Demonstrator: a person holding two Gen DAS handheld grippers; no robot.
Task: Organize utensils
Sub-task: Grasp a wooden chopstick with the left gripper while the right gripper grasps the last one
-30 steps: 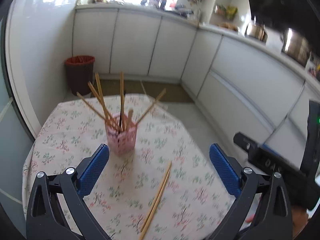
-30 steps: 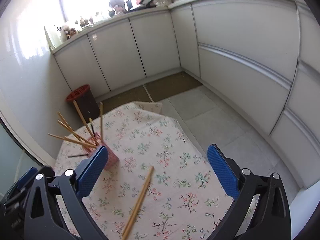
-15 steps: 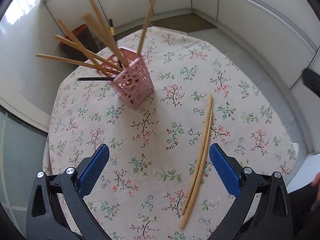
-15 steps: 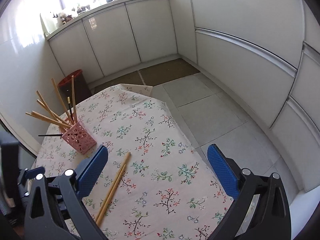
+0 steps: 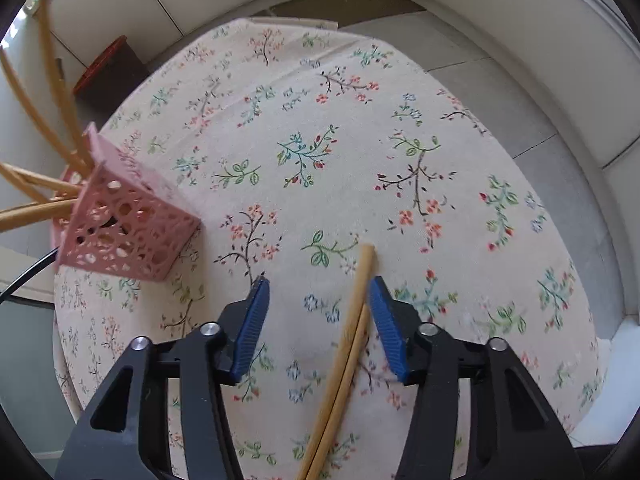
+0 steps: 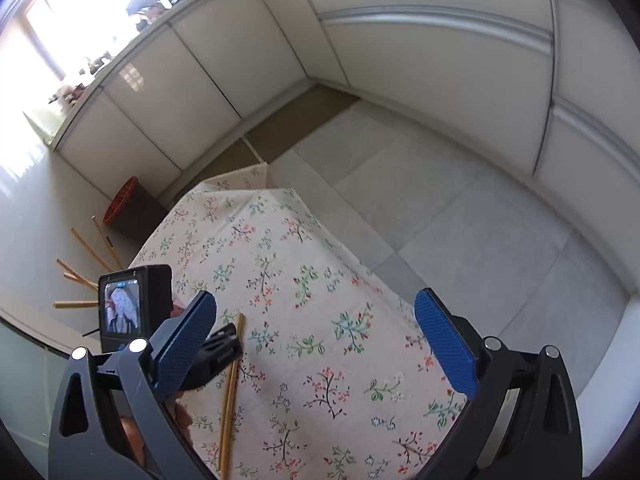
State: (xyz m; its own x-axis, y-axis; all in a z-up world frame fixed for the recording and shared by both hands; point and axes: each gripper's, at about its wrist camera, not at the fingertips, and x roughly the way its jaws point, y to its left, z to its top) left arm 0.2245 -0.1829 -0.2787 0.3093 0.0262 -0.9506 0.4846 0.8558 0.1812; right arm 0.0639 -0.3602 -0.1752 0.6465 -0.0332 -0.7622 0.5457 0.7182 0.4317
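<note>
Change: L gripper [image 5: 318, 294] had dropped from looking across the room w/ jaws wide to pointing steeply down at the table; the loose chopsticks [image 5: 352, 328], a sec ago lying ahead of it, now ran up betw its fingers.
L jaws: had just been closing, abt half apart; pair sat betw the pads close to the R-side pad, touching or not couldn't tell; not pinched yet.
R gripper [image 6: 316, 336]: jaws wide apart, nothing betw them; it hung over the table nearer the floor side, tilted down more than a sec ago.
Meaning: prob. the pick-up step — pair straddled, squeeze not finished; lift + drop into holder not yet done.
Task things: chopsticks lay flat side by side on the cloth, near edge of the table [image 5: 400, 80]; pink holder [image 5: 128, 232] stood well to the left w/ other chopsticks [image 5: 28, 208] fanned out of it.
Materials: sticks — pale wood or bamboo, thin, round, blunt-ended, smooth. Holder — pink plastic, square, tapered, walls pierced w/ round holes. Cloth — cream fabric, small flower sprigs, soft, lightly creased. Pads [image 5: 386, 320] — blue, ribbed, on black frames.
Risk: thin round sticks could roll or split apart under an off-centre squeeze.
</note>
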